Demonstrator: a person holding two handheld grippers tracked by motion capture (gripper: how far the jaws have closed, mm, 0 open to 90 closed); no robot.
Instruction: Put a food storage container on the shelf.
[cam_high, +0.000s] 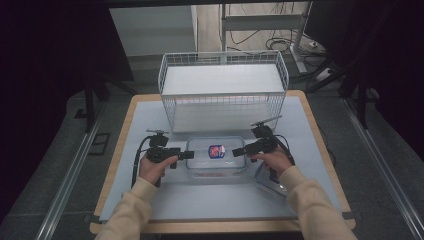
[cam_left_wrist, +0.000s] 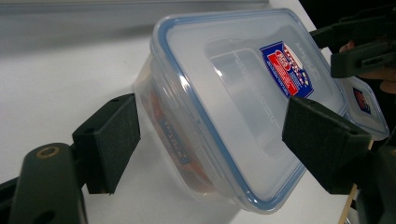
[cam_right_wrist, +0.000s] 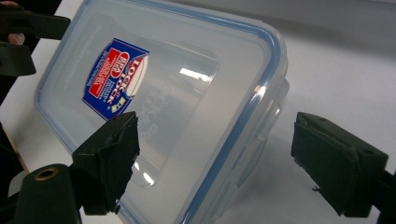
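Observation:
A clear plastic box (cam_high: 216, 160) with a blue-rimmed lid and a red and blue label lies at the middle of the table. My left gripper (cam_high: 189, 155) is at its left end and stands open. In the left gripper view, that gripper (cam_left_wrist: 215, 126) has its jaws on either side of the box (cam_left_wrist: 233, 102), apart from its walls. My right gripper (cam_high: 238, 151) is at the right end, also open. In the right gripper view, its jaws straddle the lid's end (cam_right_wrist: 163, 93), one over the lid, one off to the side (cam_right_wrist: 219, 140).
A white wire basket (cam_high: 223, 90) stands on its side behind the box. A second clear lid (cam_high: 267, 181) with the same label (cam_left_wrist: 366, 107) lies under my right hand. The pale mat (cam_high: 220, 200) runs to the table's front edge.

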